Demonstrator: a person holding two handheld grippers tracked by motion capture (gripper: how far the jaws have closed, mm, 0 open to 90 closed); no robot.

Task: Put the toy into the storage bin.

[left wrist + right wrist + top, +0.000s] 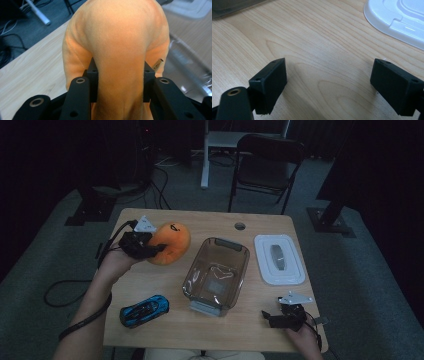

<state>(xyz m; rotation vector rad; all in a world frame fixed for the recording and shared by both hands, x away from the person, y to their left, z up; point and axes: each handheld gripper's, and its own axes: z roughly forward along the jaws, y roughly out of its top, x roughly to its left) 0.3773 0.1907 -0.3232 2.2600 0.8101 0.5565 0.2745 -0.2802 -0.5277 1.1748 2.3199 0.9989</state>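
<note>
An orange plush toy (171, 242) sits at the left of the wooden table (165, 330), and my left gripper (150, 251) is shut on its near side. In the left gripper view the plush toy (120, 42) bulges between the two black jaws, which press into it. A clear plastic tub (216, 272) stands in the middle of the table, just right of the toy. My right gripper (272, 317) rests at the table's front right corner, open, with bare wood between its jaws (328, 82).
A white lid (278, 259) lies flat to the right of the tub; its edge (397, 17) is in the right gripper view. A blue toy car (144, 310) lies near the front left. A folding chair (267, 165) stands beyond the table.
</note>
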